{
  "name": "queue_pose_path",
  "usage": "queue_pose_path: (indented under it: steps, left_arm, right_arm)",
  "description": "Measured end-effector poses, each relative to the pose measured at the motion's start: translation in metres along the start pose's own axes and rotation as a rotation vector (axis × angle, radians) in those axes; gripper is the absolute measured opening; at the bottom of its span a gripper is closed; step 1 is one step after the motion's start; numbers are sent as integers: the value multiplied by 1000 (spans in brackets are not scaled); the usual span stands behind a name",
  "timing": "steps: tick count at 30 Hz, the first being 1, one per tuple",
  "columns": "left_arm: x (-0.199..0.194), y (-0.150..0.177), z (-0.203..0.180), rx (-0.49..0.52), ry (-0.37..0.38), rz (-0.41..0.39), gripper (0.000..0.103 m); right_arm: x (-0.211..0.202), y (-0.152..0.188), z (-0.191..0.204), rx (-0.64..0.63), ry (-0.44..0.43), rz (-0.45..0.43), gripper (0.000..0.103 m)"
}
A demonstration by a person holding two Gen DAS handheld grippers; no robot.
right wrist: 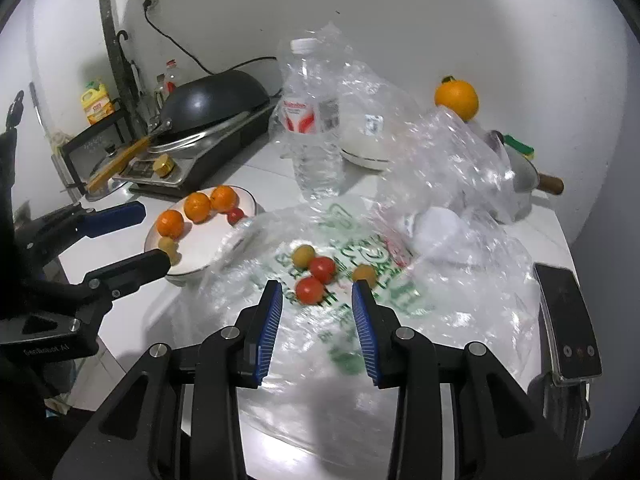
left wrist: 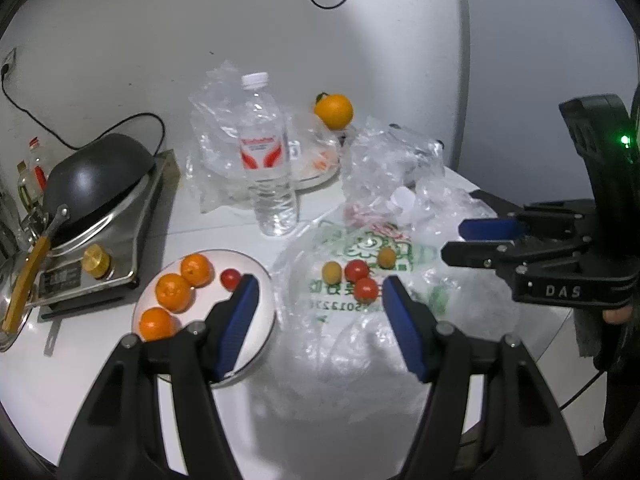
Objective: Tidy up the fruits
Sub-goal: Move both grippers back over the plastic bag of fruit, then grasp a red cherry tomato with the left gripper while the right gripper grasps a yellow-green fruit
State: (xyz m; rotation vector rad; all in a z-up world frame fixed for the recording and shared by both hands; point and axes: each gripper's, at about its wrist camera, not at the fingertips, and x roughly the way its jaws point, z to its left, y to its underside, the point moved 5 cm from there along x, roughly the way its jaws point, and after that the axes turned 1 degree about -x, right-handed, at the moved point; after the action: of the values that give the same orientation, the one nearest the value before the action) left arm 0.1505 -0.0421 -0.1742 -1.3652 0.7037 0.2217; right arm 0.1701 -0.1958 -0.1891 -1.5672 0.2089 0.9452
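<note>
Sorting is partway done, by my reading: both tongs are hanging empty over the printed plastic bag [right wrist: 360,280]. The right tongs [right wrist: 318,292], jaws narrow, are pointing at the nearest cherry tomato [right wrist: 309,290], which is lying just beyond the tips, untouched. The left tongs [left wrist: 316,292], jaws wide, are straddling the gap between bag and white plate [left wrist: 256,340] near the table's front edge. Farther back a second tomato [right wrist: 322,269] and two yellowish fruits [right wrist: 303,255] are waiting. Next comes lowering and closing gently around the tomato.
</note>
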Motion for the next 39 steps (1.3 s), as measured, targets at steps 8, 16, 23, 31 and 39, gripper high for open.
queue_pose_path:
  steps: [8,16,23,31,39]
  left_arm:
    - [19,-6,-21,8,47,17,65]
    - [53,-6,-37,31,43,66,65]
    - [84,-4,-38,47,30,119,65]
    - [113,3,-43,49,64,172,56]
    - [134,12,-43,41,83,221,47]
  right_arm:
    - [6,11,-24,33,-15,11,38]
    - [17,6,-43,55,-64,5,38]
    - [36,-3,-51,45,-96,17,38]
    - [60,-12,-51,25,-129,34,38]
    - [84,-12,-51,12,-134,79,37]
